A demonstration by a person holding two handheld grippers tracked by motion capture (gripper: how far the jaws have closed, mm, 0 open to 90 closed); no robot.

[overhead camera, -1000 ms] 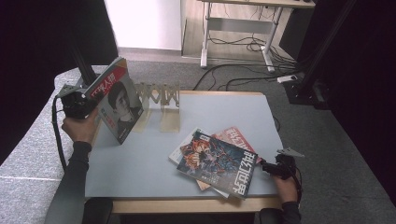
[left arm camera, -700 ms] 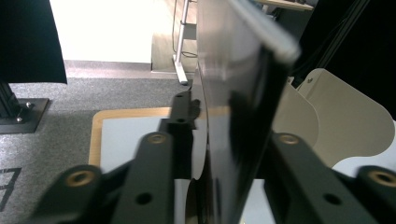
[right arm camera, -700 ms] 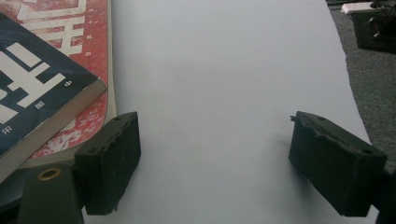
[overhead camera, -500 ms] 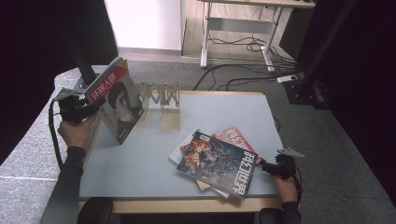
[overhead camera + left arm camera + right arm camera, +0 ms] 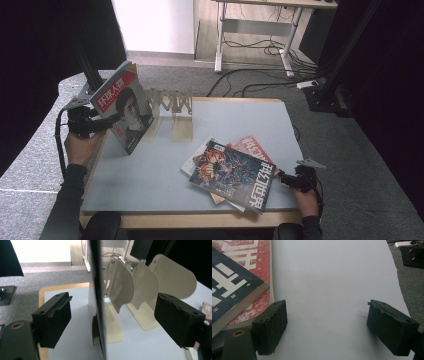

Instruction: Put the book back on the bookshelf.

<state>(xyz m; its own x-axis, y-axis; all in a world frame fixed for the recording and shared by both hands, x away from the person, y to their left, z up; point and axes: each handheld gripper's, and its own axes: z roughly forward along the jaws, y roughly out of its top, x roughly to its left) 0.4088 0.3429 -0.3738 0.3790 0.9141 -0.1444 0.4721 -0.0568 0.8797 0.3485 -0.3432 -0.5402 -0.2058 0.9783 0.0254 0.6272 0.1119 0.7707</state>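
Observation:
A magazine with a red title band and a portrait (image 5: 125, 112) stands upright at the table's left, against a beige metal bookend rack (image 5: 172, 102). My left gripper (image 5: 111, 121) is at the magazine's near-left edge. In the left gripper view the magazine (image 5: 97, 302) shows edge-on between the jaws. The jaws have just been opening, and both pads now stand clear of it, so the left gripper (image 5: 113, 300) is open. My right gripper (image 5: 282, 179) rests at the front right, open and empty (image 5: 327, 307), beside a stack of flat magazines (image 5: 232, 172).
The grey table top (image 5: 240, 120) has a wooden rim. The rack's curved dividers (image 5: 125, 287) stand just behind the upright magazine. The stack's dark top cover (image 5: 234, 287) and red lower cover (image 5: 262, 270) lie left of the right jaws. Cables and desk legs lie on the floor beyond.
The left jaws have opened and let go of the upright magazine, which stays standing against the rack. The left hand drew slightly away to the left. The right gripper kept still.

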